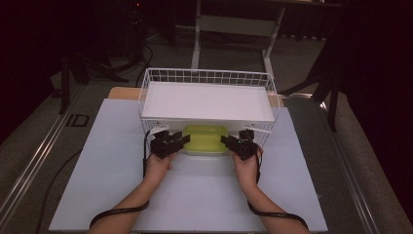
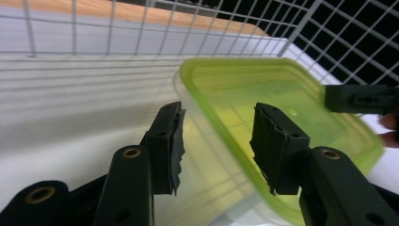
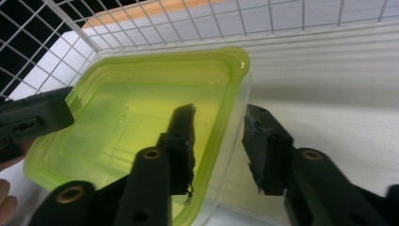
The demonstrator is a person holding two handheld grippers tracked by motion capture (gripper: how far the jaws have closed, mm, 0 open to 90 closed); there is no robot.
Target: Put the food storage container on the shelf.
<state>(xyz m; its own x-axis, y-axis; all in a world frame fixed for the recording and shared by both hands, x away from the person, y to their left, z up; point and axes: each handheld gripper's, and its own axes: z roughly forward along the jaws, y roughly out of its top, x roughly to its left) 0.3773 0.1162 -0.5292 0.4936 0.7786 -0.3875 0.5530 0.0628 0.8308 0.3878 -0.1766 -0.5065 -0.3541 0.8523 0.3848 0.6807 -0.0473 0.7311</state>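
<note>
— Where do the hands sit?

— Both forearms come up from the near edge of the tabletop [image 1: 122, 185], angled slightly inward. The left gripper [image 1: 182, 141] and the right gripper [image 1: 228, 141] point toward each other, level, at either end of the yellow-green lidded container [image 1: 205, 139].

— And the jaws?

— Each gripper stands partly open. In the left gripper view the container's lid edge runs between the jaws, and the pads are not pressing on it. The right gripper view shows the same: rim between the jaws, a gap on both sides.

— Where is the container?

— Between the two grippers, just in front of the white wire basket [image 1: 209, 77], which lies beyond both grippers.
</note>
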